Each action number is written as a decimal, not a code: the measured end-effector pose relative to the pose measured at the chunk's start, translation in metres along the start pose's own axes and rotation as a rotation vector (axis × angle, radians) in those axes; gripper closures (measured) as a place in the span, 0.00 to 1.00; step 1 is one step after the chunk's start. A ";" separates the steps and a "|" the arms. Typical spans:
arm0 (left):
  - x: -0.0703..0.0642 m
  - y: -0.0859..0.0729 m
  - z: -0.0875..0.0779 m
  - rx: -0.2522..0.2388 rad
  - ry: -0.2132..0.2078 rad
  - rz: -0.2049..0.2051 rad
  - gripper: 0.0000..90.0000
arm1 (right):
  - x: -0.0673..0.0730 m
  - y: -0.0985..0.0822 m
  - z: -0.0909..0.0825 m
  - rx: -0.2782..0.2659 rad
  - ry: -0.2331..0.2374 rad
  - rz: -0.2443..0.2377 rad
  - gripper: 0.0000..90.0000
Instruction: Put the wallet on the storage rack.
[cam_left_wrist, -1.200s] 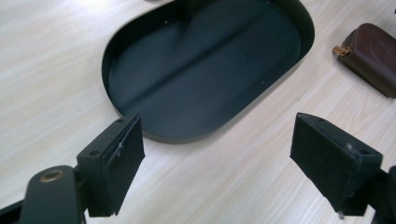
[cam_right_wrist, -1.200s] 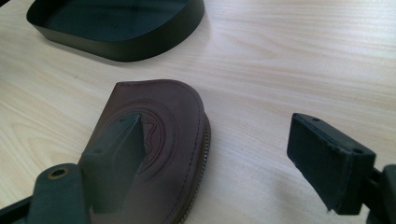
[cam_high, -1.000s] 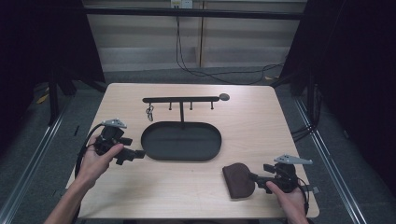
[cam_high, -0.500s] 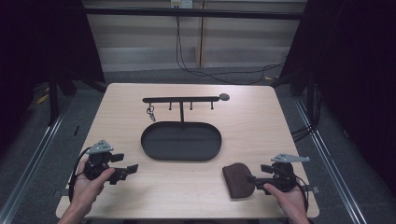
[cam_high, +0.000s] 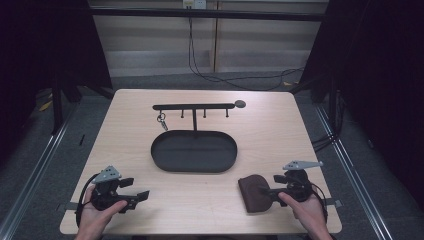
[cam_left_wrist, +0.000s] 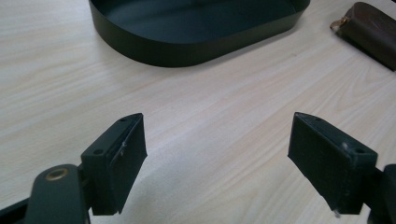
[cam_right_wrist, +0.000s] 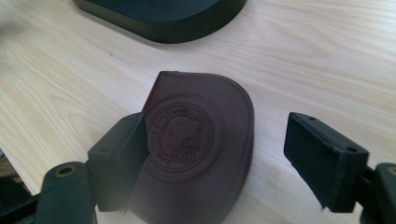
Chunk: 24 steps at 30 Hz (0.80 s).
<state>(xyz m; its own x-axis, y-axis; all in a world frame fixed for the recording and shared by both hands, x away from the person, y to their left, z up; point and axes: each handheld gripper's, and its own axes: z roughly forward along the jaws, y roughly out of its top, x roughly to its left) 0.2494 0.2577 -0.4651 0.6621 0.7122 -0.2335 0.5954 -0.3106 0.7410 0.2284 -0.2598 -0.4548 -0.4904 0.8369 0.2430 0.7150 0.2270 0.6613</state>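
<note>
Lying flat near the front right of the table (cam_high: 125, 125): one brown leather pouch (cam_high: 253, 193), rounded at one end, stamped with a round emblem on its upper face, as the right gripper view shows (cam_right_wrist: 196, 144).

Right gripper (cam_high: 270, 191): held in the person's right hand (cam_high: 307, 212) at the front right edge, pointing toward the pouch. Jaws stand wide apart, having just been closing a little; the pouch lies between and below them on the wood, one jaw over its edge, the other clear of it to the side. The pads press on nothing, so nothing is held.

Left gripper (cam_high: 142, 196): held in the left hand (cam_high: 97, 215) at the front left of the table, well apart from the pouch. Jaws spread wide over bare wood, nothing between them, as the left gripper view shows (cam_left_wrist: 217, 154).

Oval tray (cam_high: 160, 162): black, shallow, at the table's middle, between the two grippers and farther back.

Hook rack (cam_high: 192, 106): black bar on a post rising just behind the tray, with a key ring (cam_high: 162, 120) hanging from its left end.
</note>
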 end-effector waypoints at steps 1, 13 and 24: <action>-0.001 -0.001 -0.001 -0.006 0.005 0.001 0.21 | 0.001 0.002 0.002 0.007 -0.001 0.002 0.24; -0.004 -0.001 -0.001 -0.001 -0.007 0.006 0.20 | 0.006 0.024 0.015 0.160 -0.036 -0.044 0.30; -0.008 0.001 0.004 0.022 -0.022 0.037 0.20 | -0.001 0.044 0.025 0.360 -0.013 -0.017 0.19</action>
<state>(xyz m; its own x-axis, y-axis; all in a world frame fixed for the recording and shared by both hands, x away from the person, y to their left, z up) 0.2462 0.2491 -0.4653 0.6934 0.6861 -0.2201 0.5800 -0.3501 0.7356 0.2728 -0.2379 -0.4438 -0.4996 0.8369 0.2237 0.8372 0.4002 0.3727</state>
